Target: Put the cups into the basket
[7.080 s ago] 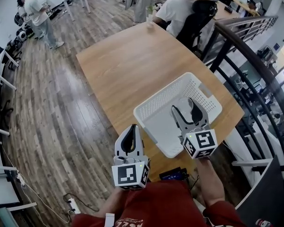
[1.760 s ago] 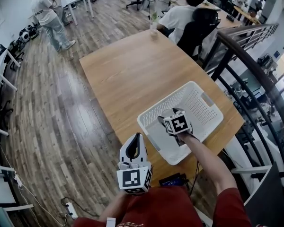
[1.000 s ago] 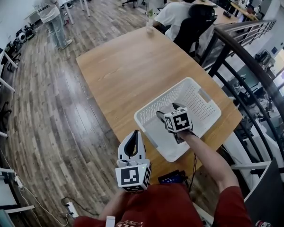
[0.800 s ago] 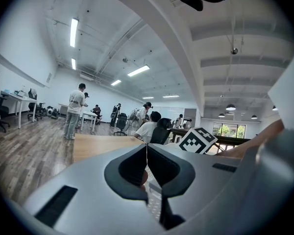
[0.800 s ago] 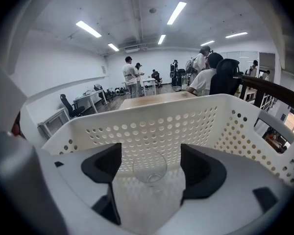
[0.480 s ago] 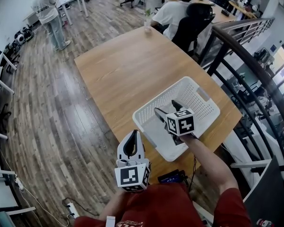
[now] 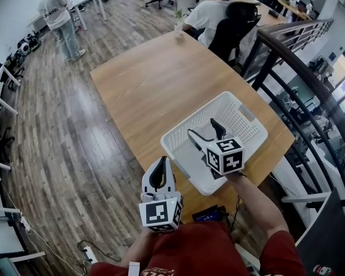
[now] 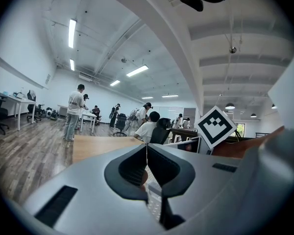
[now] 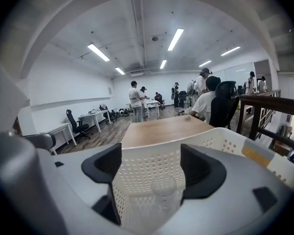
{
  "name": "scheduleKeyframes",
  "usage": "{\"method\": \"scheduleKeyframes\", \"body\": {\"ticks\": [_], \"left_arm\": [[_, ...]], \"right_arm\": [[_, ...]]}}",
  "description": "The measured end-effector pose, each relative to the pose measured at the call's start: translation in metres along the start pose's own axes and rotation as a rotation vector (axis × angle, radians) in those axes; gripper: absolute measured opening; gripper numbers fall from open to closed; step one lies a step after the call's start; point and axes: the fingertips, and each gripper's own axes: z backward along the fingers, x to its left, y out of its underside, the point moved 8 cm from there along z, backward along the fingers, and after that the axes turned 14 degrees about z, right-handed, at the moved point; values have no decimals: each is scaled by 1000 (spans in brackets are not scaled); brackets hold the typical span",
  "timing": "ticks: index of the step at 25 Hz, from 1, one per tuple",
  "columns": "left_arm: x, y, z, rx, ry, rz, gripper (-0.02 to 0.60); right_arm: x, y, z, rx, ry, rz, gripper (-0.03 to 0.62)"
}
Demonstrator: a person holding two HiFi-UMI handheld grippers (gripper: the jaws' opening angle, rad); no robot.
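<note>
1. Wooden counter: there is one, and the basket sits towards its near right corner.
2. There is one white plastic basket, with perforated walls. Your right tongs hang over its inside.
3. You have two tongs. The right tongs stand wide apart and grip nothing. The left tongs are closed tip to tip and empty, held off the counter's near edge, apart from the basket.
4. You have one clear cup that can be counted. It stands upright on the basket floor, below the gap of the right tongs, and neither jaw touches it. No second cup shows in these views. It looks thin, light and slick, and whether it is glass or plastic cannot be told, so treat it as fragile. If you must take it, grip across the wall just under the rim and squeeze gently.
</note>
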Motion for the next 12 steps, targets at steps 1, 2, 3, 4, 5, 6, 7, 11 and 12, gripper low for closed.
{"method": "scheduleKeyframes", "body": {"ticks": [1,2,3,4,5,6,7,11,12], "left_arm": [[0,0,0,-1,1,-1,8],[0,-1,0,-2,2,-2,9],[0,-2,0,-2,2,-3,8],[0,-2,-1,-1,3,-4,8],[0,-2,-1,-1,3,-5,8],[0,-2,-1,0,3,-5,8],[0,-2,-1,1,3,-6,8],[-1,-3,-3,-1,5,-9,9],[-1,-3,-3,-1,6,-10,9]], "right_arm": [[2,-2,4,-13,2,8,354],[3,-4,7,-26,3,14,354],[5,-7,10,-39,2,17,354],[7,-10,13,-54,1,19,354],[8,-13,16,-69,1,24,354],[10,-16,20,-84,2,34,354],[12,-19,23,-99,6,48,354],[17,-27,39,-170,49,65,351],[17,-28,43,-189,62,64,351]]}}
